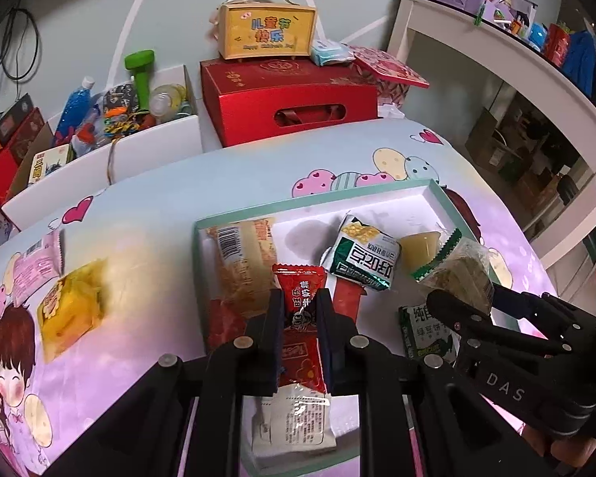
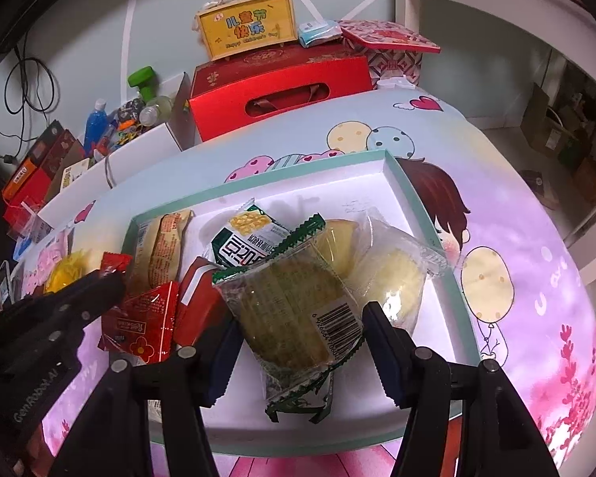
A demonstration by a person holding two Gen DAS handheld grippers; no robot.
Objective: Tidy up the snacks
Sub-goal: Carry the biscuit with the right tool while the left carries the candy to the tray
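**Two claws, two snacks held over one tray**

Two claws work above a single shallow white tray with a mint-green rim [image 2: 425, 202], which sits on a bench covered with a cartoon-printed cloth [image 2: 536, 238]. The left claw [image 1: 302, 326] is clamped on one red snack packet [image 1: 302, 306], holding it upright between both fingers just above the near-left part of the tray. The right claw [image 2: 298, 342] grips one clear-wrapped green-edged cake [image 2: 294, 310], its barcode facing the camera, over the middle of the tray.

Inside the tray, the right wrist view shows one long tan packet [image 2: 163, 246] lying along the left wall, one green-and-white packet with Korean lettering [image 2: 246, 242] near the middle, one red crinkled packet with a flower mark [image 2: 143, 322] and one red box-like pack [image 2: 196, 302] at the near left, and one pale yellow cake in clear wrap [image 2: 393, 278] on the right. More snacks may lie hidden beneath the held cake.

Outside the tray, on the cloth to its left, lie two more items: one yellow wrapped snack [image 1: 71, 310] and one pink packet [image 1: 35, 266], just beside each other.

Beyond the bench stand one large red gift box [image 1: 290, 99] with one yellow handled case [image 1: 268, 33] on top.
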